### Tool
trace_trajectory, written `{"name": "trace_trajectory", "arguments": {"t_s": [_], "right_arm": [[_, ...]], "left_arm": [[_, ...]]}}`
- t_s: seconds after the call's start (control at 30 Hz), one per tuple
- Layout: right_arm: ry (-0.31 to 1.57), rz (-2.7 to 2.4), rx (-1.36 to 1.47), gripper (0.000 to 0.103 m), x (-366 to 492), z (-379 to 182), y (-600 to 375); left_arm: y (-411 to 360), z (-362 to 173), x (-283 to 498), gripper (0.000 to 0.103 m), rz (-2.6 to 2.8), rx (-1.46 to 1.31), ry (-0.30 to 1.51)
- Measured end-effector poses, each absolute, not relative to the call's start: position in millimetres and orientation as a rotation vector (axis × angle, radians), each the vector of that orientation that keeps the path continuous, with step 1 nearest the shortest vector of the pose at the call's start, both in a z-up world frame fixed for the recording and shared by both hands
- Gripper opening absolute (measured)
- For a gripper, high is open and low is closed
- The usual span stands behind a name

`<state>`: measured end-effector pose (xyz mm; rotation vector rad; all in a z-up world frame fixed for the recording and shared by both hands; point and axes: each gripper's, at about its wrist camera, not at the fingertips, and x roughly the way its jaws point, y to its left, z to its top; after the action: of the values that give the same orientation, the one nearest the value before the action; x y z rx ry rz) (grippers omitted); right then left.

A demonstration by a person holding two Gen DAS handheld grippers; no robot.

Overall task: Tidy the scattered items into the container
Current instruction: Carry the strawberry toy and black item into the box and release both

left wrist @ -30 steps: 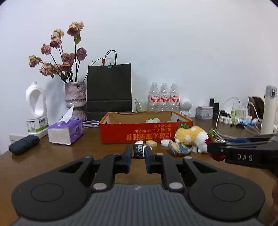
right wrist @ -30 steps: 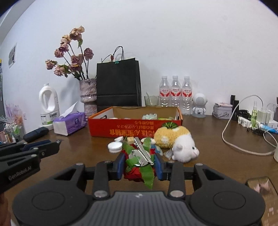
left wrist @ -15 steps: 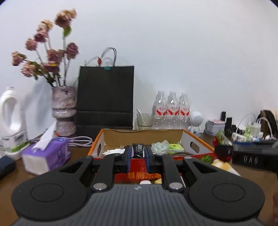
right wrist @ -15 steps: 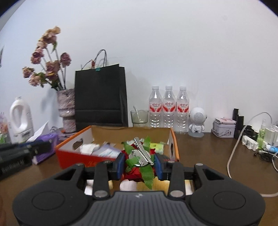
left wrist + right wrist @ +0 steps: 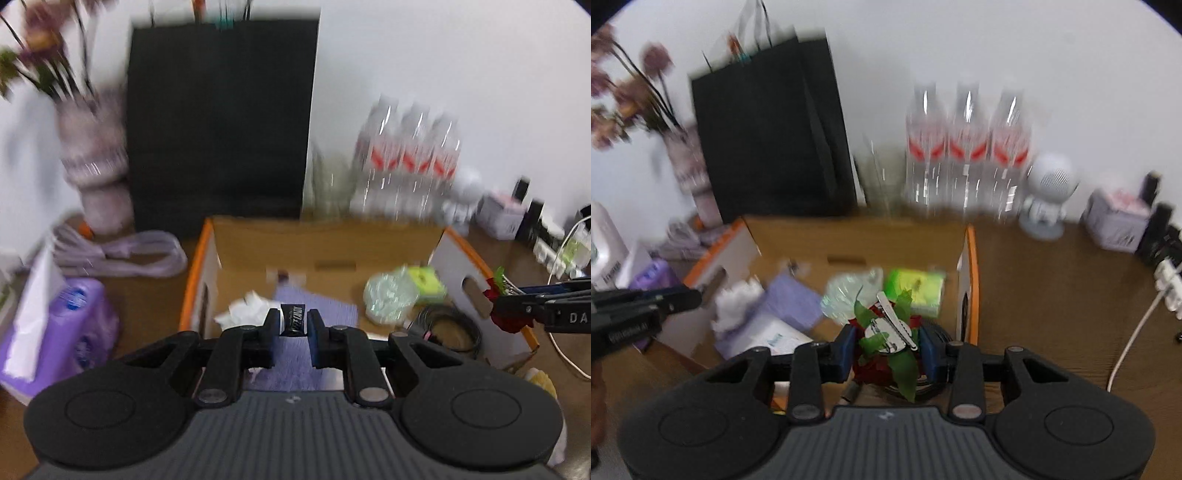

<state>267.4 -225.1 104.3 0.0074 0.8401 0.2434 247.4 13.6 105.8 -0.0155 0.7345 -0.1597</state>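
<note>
A cardboard box [image 5: 325, 240] is set on the bench [image 5: 1052, 280]. Behind it a paper bag [image 5: 221, 122] is stood, with three bottles [image 5: 967, 147] to its right. A tissue pack [image 5: 59, 325] is placed left of the box.

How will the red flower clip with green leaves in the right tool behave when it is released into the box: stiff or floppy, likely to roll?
The flower clip is probably light. Its leaves look thin, so likely floppy; the metal clip is stiff. Its irregular shape should not roll in the orange box.
</note>
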Motion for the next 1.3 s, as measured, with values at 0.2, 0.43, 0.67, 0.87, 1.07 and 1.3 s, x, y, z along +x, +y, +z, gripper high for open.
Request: {"name": "trace_trajectory", "arguments": {"t_s": [0.2,0.43,0.67,0.87,1.07,1.3], "right_arm": [[1.037,0.168,-0.109,0.035,328,73,-209],[1.129,0.164,-0.236,0.04,346,43,-185],[1.184,0.179,-0.159,0.072,355,60,-191],[1.242,0.26,0.144,0.094,349,102,-212],[1.185,0.227,0.115,0.094,319,126,-208],[0.69,0.202,0.094,0.094,243,132,-206]], "left_arm": [[12,87,298,0.016,-0.227,0.022,0.961],[9,59,327,0.019,-0.225,0.035,1.118],[25,78,331,0.062,-0.224,-0.068,1.134],[39,121,325,0.092,-0.208,-0.188,1.141],[26,139,294,0.099,-0.169,-0.098,1.089],[22,147,209,0.103,-0.094,-0.004,0.518]]}}
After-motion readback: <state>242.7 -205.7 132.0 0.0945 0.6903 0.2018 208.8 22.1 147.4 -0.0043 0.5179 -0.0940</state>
